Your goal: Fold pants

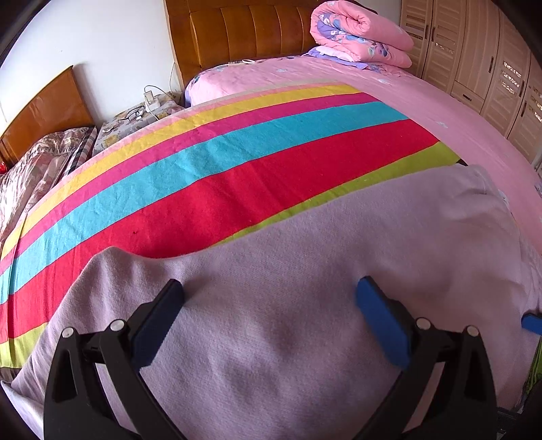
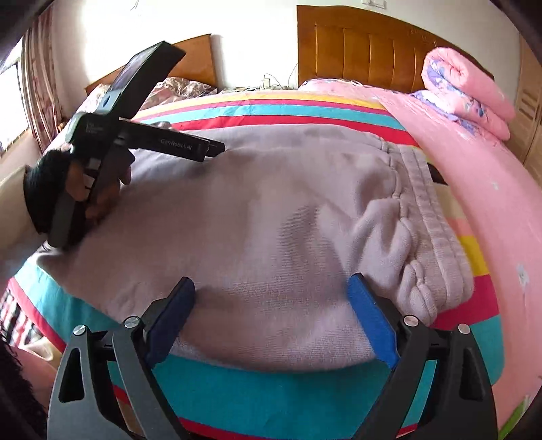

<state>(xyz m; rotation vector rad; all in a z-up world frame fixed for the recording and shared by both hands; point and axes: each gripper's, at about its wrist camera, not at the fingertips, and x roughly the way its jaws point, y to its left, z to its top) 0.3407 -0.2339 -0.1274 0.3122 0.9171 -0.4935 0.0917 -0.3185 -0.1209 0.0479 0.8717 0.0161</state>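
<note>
Lilac pants (image 1: 305, 304) lie flat on a striped blanket (image 1: 203, 176) on the bed. In the right wrist view the pants (image 2: 271, 210) show their gathered elastic waistband (image 2: 420, 210) at the right. My left gripper (image 1: 269, 289) hovers open over the cloth, its blue pads wide apart with nothing between them. My right gripper (image 2: 271, 287) is also open, over the pants' near edge, with only flat cloth under the gap. The right wrist view shows the left gripper (image 2: 216, 149) from the side, over the far left of the pants, held by a hand (image 2: 101, 196) in a black sleeve.
A rolled pink floral quilt (image 1: 359, 34) sits at the head of the bed by the wooden headboard (image 1: 244, 30). A nightstand (image 1: 135, 118) with cables stands to the left beside a second bed (image 1: 40, 162). Wardrobe doors (image 1: 481, 67) line the right side.
</note>
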